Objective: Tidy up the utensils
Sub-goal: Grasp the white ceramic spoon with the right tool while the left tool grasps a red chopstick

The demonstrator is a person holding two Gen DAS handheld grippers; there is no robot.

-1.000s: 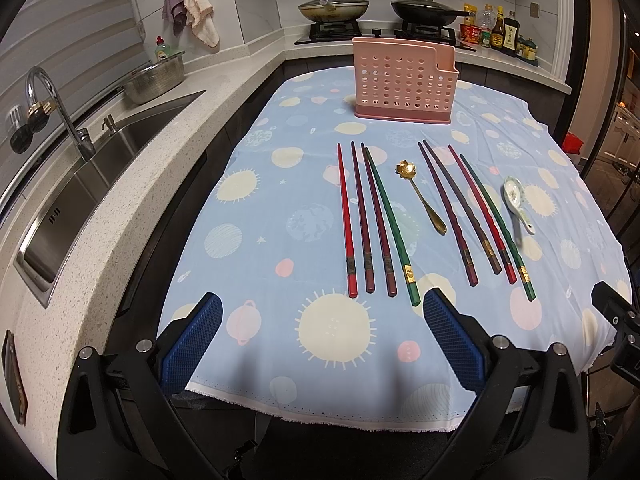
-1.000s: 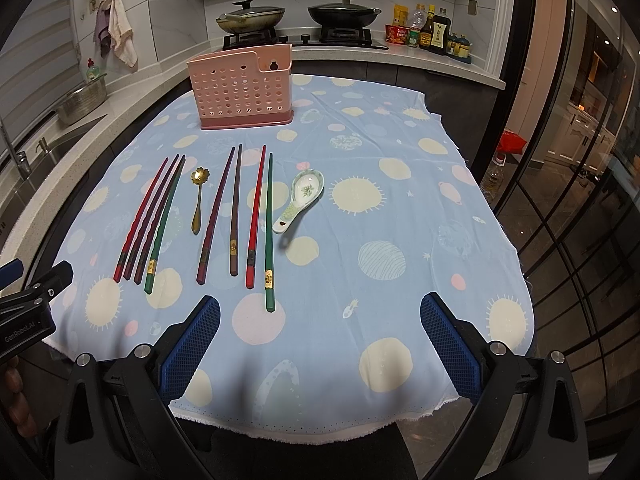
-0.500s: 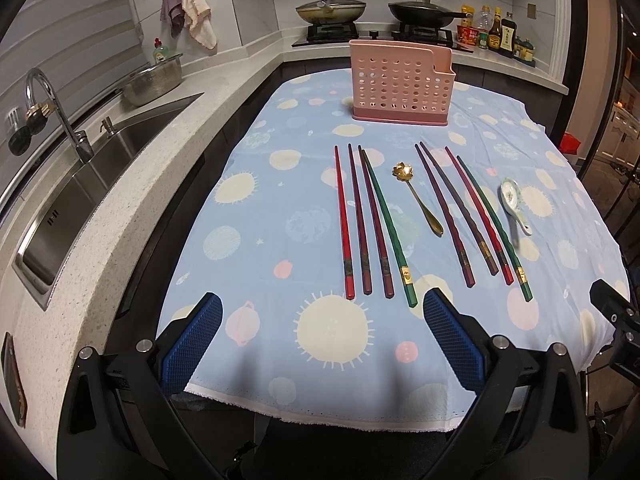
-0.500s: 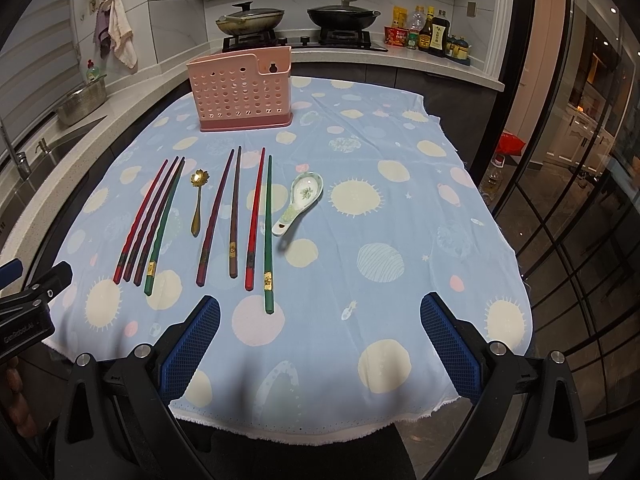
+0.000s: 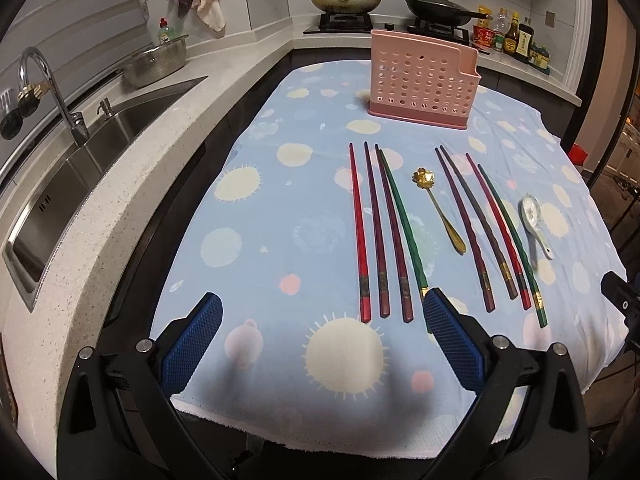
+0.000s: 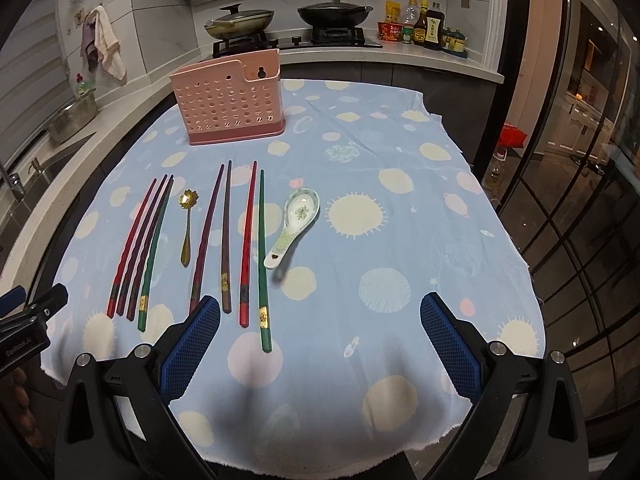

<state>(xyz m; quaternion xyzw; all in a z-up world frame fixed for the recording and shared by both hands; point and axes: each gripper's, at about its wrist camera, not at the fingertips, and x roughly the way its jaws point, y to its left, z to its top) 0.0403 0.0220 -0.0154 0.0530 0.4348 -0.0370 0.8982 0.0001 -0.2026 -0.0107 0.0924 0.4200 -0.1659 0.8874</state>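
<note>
Both tongs are staying wide apart w/ nothing in them. Left gripper [image 5: 322, 340] is hanging over the near edge of the blue cloth [image 5: 280, 220]; its right pad [image 5: 450, 340] is sitting just over the end of a green chopstick [image 5: 404, 224], can't tell if touching. Right gripper [image 6: 318, 344] is hanging over the cloth too, left pad [image 6: 190, 344] near the chopstick ends. Eight chopsticks are lying in 2 groups of 4, w/ a gold spoon [image 6: 185, 224] between them. White soup spoon [image 6: 296, 220] is lying just right of them. Pink holder [image 6: 228, 104] is standing upright at the far end.
</note>
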